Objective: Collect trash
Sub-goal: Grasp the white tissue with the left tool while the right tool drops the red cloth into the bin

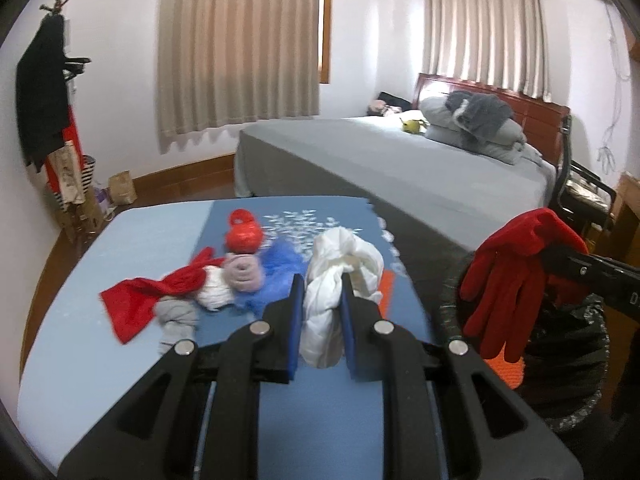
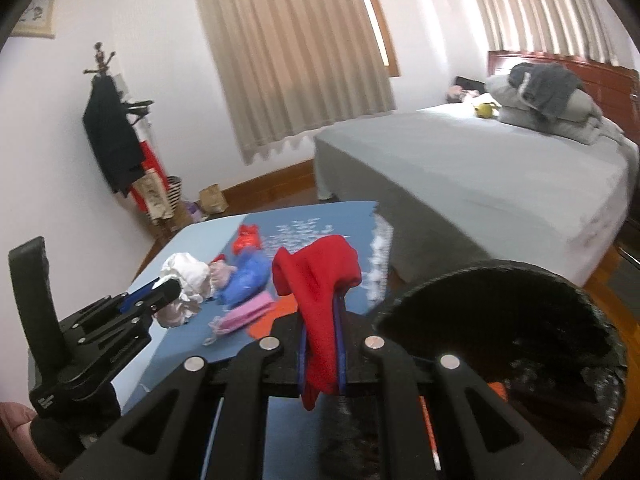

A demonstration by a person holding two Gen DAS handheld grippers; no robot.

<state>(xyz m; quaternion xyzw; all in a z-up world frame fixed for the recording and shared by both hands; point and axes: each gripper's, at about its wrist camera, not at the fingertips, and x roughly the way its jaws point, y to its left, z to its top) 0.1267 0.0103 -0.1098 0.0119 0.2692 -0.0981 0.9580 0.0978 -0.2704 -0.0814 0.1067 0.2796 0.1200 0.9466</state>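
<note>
Jaws: both pairs are squeezed onto soft things; none stand wide.
Left gripper [image 1: 322,300]: its blue pads pinch the crumpled white plastic bag [image 1: 340,276] around its thin twisted middle.
Right gripper [image 2: 320,344]: it pinches the floppy red knit glove [image 2: 320,300], which hangs down both sides of the pads.
Landmark: the round black bin with a black liner [image 2: 592,320].
Where the glove is: up in the air, just beside the bin's rim, not yet over the hole.
Where the white bag is: on the blue table mat [image 1: 120,248], near the bin, still touching the mat, I think.
Other trash: a red cloth scrap [image 1: 136,300], a blue crinkly bag [image 1: 276,276] and a pink flat packet [image 2: 248,312] lie on the mat, farther from the bin.
How they handle: all look very light and squashy. Nothing here should break.
Best hold: grab a bunched, thick part. A loose edge could slip out.
</note>
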